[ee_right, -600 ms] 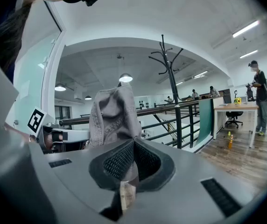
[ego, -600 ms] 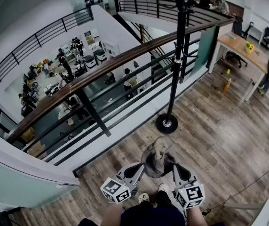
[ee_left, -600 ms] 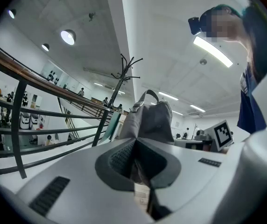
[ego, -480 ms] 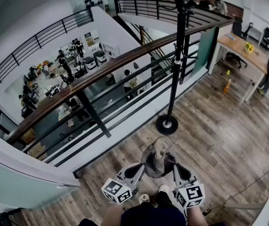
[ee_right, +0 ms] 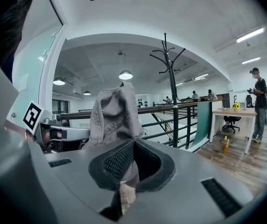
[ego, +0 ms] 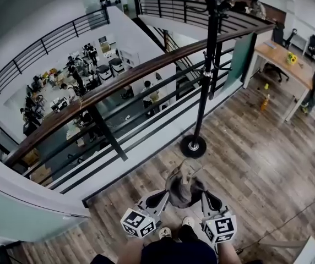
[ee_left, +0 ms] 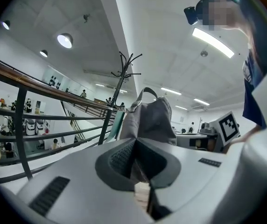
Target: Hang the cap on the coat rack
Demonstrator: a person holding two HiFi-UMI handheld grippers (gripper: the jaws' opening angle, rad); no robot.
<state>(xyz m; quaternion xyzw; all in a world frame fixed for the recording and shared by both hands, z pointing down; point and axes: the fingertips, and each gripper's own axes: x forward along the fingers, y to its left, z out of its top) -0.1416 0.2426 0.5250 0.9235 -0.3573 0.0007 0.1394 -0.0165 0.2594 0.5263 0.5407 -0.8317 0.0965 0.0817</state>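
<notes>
Head view: soft grey fabric cap (ego: 184, 187) sits low in front of the person, strung between the 2 tongs over the wood-plank floor (ego: 256, 164). It is near the tall black metal coat rack (ego: 204, 81) but not touching it. Left gripper (ego: 167, 196) is clamped on the cap's left side and right gripper (ego: 202, 196) on its right. Both gripper views show cloth pinched between the ribbed pads w/ no gap.

Handling (my read):
- Light, floppy, and the crown sags between the 2 grips.
- Not fragile or slippery, so the pads should bite the cloth fine.
- Brim is prob the only stiff part; can't tell where it is.
- Strap loop (ee_left: 145, 91) arches at the cap's top in left gripper view and looks like a good catch pt for a hook.
- I'd keep the 2-pt hold at the edge and spread it to keep the opening wide.

Room:
- Rack's round base (ego: 193, 146) stands just beside the black railing w/ brown wood handrail (ego: 119, 84), w/ an open drop to the lower level beyond.
- Hooks (ee_right: 170, 55) branch at the very top, so it needs a big lift.
- Floor right of the rack is open.
- Desk (ego: 281, 56) is well apart at far right.
- Thin cable (ego: 289, 219) lies on the floor at right.
- Best approach is from the floor side; if the cap slips near the rail it could go over.
</notes>
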